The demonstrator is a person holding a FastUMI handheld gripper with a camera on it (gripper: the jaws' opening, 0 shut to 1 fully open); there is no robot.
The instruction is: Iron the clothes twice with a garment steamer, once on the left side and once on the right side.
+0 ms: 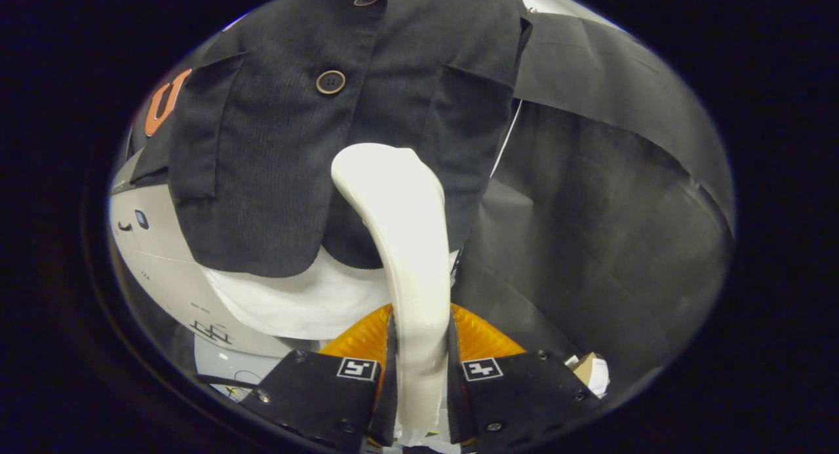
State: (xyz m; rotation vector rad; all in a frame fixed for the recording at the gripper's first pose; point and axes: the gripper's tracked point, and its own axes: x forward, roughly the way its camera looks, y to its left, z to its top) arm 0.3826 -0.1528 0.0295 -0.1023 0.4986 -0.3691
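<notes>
**Claw grips steamer against hanging jacket**

The claw (419,369) is pinching the steamer (406,244) by its handle, one finger (328,392) pressed to the left side and the other to the right. The handle is a smooth, pale, curved stem that rises from between the fingers and bends up and to the left. Its rounded head sits against the lower front of the jacket (288,146), close to the middle opening and a little right of it.

The jacket is dark, with a fine ribbed weave like corduroy. It hangs beyond the fingers, facing the camera. One round button (330,82) shows on the front edge above the steamer head, and a second button (365,0) sits higher up. A flap pocket (210,123) shows on the left panel, and another on the right panel.

Below the jacket hem, a white cloth (301,300) hangs out, just left of the handle. Left of that is a pale, rounded surface (157,257) with small marks. Dark cloth (590,211) covers the wall to the right, creased and folded. Near the right finger, low down, lies a small scrap of card (590,370).
</notes>
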